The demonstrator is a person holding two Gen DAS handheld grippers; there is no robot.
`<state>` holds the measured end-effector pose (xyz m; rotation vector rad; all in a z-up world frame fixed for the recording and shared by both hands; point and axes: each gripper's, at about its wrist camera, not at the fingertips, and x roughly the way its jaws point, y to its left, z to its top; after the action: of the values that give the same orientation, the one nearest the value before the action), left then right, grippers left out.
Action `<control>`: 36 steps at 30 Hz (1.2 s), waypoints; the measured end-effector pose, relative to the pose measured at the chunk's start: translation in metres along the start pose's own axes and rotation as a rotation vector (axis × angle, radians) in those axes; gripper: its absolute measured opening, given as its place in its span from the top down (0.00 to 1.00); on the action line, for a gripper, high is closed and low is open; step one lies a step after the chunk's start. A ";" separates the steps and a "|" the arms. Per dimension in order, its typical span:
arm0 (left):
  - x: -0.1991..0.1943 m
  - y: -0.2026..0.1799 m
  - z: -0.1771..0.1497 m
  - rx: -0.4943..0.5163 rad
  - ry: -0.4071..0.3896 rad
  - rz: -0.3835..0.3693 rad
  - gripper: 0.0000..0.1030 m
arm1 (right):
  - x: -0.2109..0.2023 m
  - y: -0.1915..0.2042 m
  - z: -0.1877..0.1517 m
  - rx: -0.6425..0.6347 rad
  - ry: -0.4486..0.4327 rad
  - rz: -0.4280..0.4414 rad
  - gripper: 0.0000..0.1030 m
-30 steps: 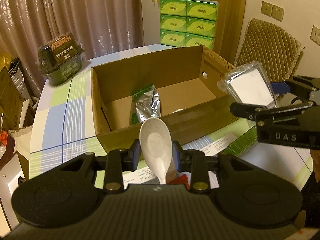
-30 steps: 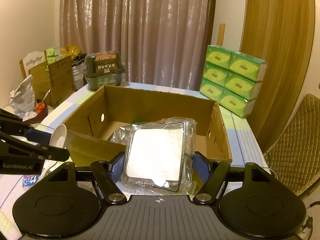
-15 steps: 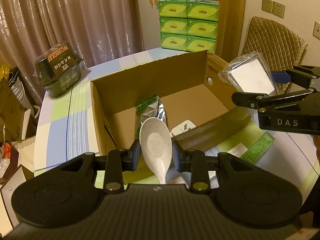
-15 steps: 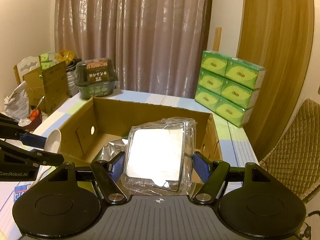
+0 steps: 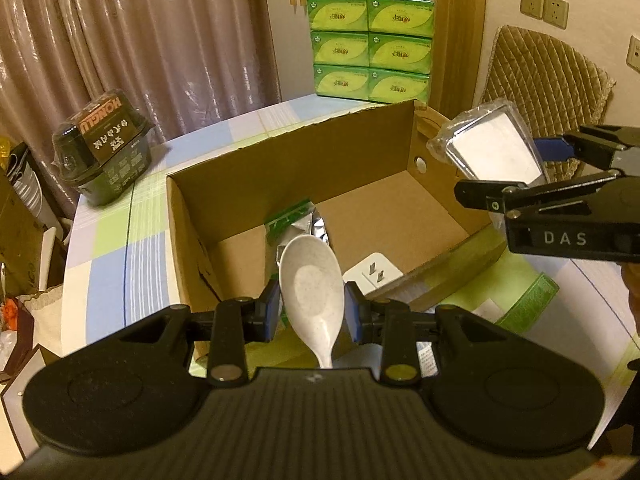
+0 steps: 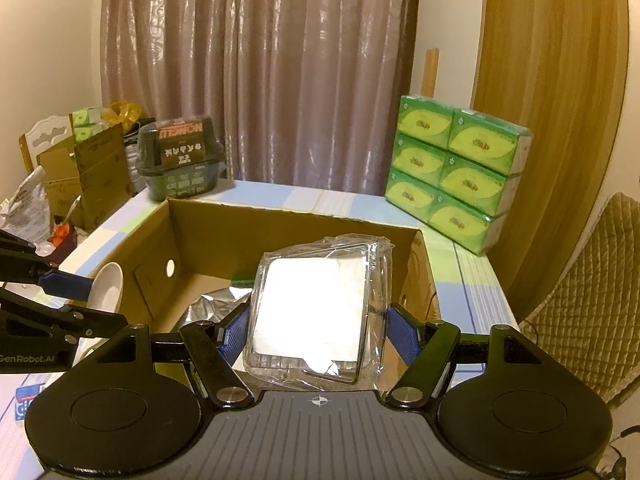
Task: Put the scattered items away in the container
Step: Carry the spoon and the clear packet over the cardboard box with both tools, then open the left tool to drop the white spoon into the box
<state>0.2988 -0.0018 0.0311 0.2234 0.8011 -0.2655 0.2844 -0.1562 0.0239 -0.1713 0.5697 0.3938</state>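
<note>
An open cardboard box [image 5: 224, 216] [image 6: 280, 224] sits on the checked tablecloth. My left gripper [image 5: 312, 308] is shut on a speckled white spoon [image 5: 314, 292], bowl forward, over the box's near wall. My right gripper [image 6: 316, 332] is shut on a clear plastic case with a white insert [image 6: 316, 312], held above the box's right end. From the left wrist view the case [image 5: 492, 152] hangs at the box's right wall. Inside the box lie a silver and green foil pouch [image 5: 300, 224] and a white plug adapter [image 5: 374, 276].
A dark green snack tub [image 5: 104, 152] stands on the table's far left. A stack of green tissue boxes [image 5: 370, 48] is at the back. Paper leaflets [image 5: 524, 304] lie beside the box. A quilted chair [image 5: 548, 80] stands at the right, clutter [image 6: 60, 184] at the left.
Both grippers have advanced toward and over the box with their loads. The plug adapter inside the box has come into view over the near wall.
</note>
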 end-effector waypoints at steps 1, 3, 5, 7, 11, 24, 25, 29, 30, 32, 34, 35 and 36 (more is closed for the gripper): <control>0.002 0.001 0.002 -0.003 0.000 -0.004 0.73 | 0.002 -0.001 0.001 0.003 0.002 -0.001 0.33; 0.005 0.004 0.008 -0.005 -0.003 -0.007 0.73 | 0.006 -0.004 0.002 0.006 0.005 -0.003 0.33; 0.008 0.007 0.014 -0.006 -0.006 -0.008 0.73 | 0.010 -0.008 0.004 0.011 0.007 -0.004 0.33; 0.011 0.011 0.021 -0.011 -0.009 -0.013 0.73 | 0.014 -0.010 0.006 0.016 0.007 -0.005 0.33; 0.018 0.015 0.036 -0.011 -0.016 -0.014 0.73 | 0.024 -0.015 0.010 0.028 0.013 -0.002 0.33; 0.050 0.024 0.084 -0.027 -0.048 -0.023 0.73 | 0.061 -0.028 0.022 0.051 0.031 0.015 0.33; 0.054 0.024 0.087 -0.027 -0.049 -0.023 0.73 | 0.064 -0.030 0.022 0.057 0.034 0.016 0.33; 0.066 0.024 0.093 -0.022 -0.049 -0.026 0.73 | 0.073 -0.035 0.021 0.075 0.043 0.018 0.33; 0.069 0.024 0.094 -0.022 -0.049 -0.027 0.73 | 0.075 -0.036 0.021 0.079 0.046 0.020 0.33; 0.075 0.024 0.095 -0.032 -0.050 -0.031 0.73 | 0.079 -0.037 0.020 0.086 0.050 0.024 0.33; 0.080 0.024 0.094 -0.040 -0.045 -0.036 0.73 | 0.083 -0.038 0.019 0.091 0.054 0.028 0.33; 0.082 0.023 0.093 -0.044 -0.043 -0.035 0.73 | 0.084 -0.039 0.018 0.094 0.057 0.030 0.33; 0.084 0.023 0.092 -0.052 -0.041 -0.036 0.68 | 0.086 -0.039 0.017 0.096 0.060 0.032 0.33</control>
<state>0.4245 -0.0195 0.0345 0.1545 0.7708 -0.2825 0.3746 -0.1602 -0.0076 -0.0820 0.6501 0.3924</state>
